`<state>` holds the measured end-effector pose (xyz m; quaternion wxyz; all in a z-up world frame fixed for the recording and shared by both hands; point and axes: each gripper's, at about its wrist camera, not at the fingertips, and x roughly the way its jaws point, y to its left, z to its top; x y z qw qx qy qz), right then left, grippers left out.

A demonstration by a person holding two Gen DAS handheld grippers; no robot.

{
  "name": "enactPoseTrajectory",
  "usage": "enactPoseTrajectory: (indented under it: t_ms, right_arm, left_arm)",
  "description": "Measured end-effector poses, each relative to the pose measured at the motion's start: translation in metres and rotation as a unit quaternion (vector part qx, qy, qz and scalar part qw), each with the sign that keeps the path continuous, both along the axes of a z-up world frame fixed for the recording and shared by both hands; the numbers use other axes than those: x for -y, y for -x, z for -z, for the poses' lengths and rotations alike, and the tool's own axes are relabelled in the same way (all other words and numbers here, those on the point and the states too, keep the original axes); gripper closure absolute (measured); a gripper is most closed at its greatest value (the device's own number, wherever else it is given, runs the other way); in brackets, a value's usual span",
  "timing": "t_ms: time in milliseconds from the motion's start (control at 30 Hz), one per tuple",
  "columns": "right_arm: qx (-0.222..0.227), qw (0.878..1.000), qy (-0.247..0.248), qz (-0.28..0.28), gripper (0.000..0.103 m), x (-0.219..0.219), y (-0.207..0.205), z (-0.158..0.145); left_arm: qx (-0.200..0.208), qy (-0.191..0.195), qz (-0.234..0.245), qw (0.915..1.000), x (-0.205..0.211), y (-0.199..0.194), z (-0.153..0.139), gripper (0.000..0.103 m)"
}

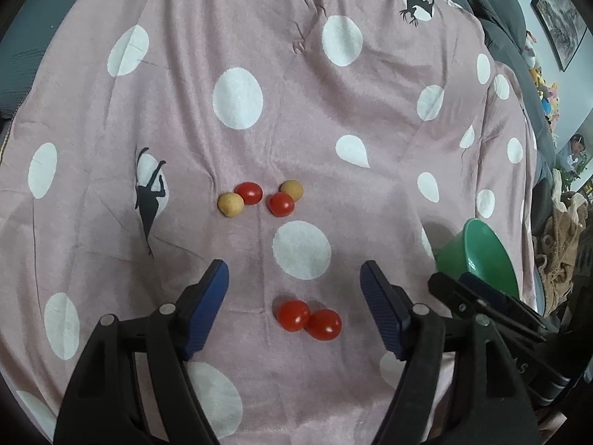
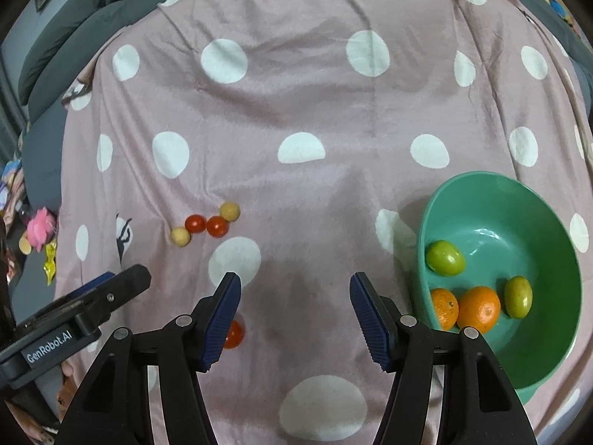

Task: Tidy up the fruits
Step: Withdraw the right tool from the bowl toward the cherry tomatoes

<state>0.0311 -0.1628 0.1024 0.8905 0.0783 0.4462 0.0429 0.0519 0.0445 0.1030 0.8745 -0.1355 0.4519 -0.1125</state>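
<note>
Left gripper (image 1: 294, 282) is hovering with jaws spread wide, holding nothing; two red tomatoes (image 1: 309, 320), touching each other, are lying between its fingers on the pink dotted blanket (image 1: 259, 37). Farther out, two more tomatoes (image 1: 265, 198) and two tan round fruits (image 1: 230, 204) are sitting in a loose row. Right gripper (image 2: 295, 291) is also hanging wide open and empty over bare blanket. Just to its right, the green bowl (image 2: 548, 333) is holding two oranges (image 2: 478, 308) and two green fruits (image 2: 444, 258).
</note>
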Motion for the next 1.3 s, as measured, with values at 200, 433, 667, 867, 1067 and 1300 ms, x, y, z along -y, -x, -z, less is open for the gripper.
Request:
enactPoseTrajectory:
  t_ms: [200, 433, 667, 867, 1067, 1300]
  right_arm:
    - [-0.02, 1.0, -0.006, -0.016, 0.039, -0.005, -0.001, 0.006]
    - [-0.028, 0.999, -0.03, -0.031, 0.045, -0.007, 0.001, 0.008]
    - [-0.039, 0.998, -0.034, -0.048, 0.047, -0.006, 0.007, 0.014]
    - [-0.047, 0.997, -0.04, -0.043, 0.057, 0.004, 0.012, 0.019]
    - [-0.053, 0.997, -0.041, -0.042, 0.058, 0.01, 0.015, 0.022]
    - [-0.054, 0.997, -0.026, -0.055, 0.058, 0.003, 0.019, 0.023]
  left_arm:
    - [-0.005, -0.011, 0.002, 0.9999, -0.002, 0.0, 0.001, 0.026]
    - [-0.002, -0.016, -0.001, 0.9999, -0.002, 0.005, -0.002, 0.026]
    - [0.002, -0.011, 0.006, 0.9999, 0.0, 0.01, -0.004, 0.026]
    - [-0.005, -0.008, 0.005, 0.9999, -0.002, 0.012, -0.002, 0.029]
    - [-0.008, 0.006, 0.009, 0.9999, -0.003, 0.014, -0.003, 0.037]
    - [-0.015, 0.006, 0.018, 0.9997, 0.0, 0.016, -0.003, 0.057]
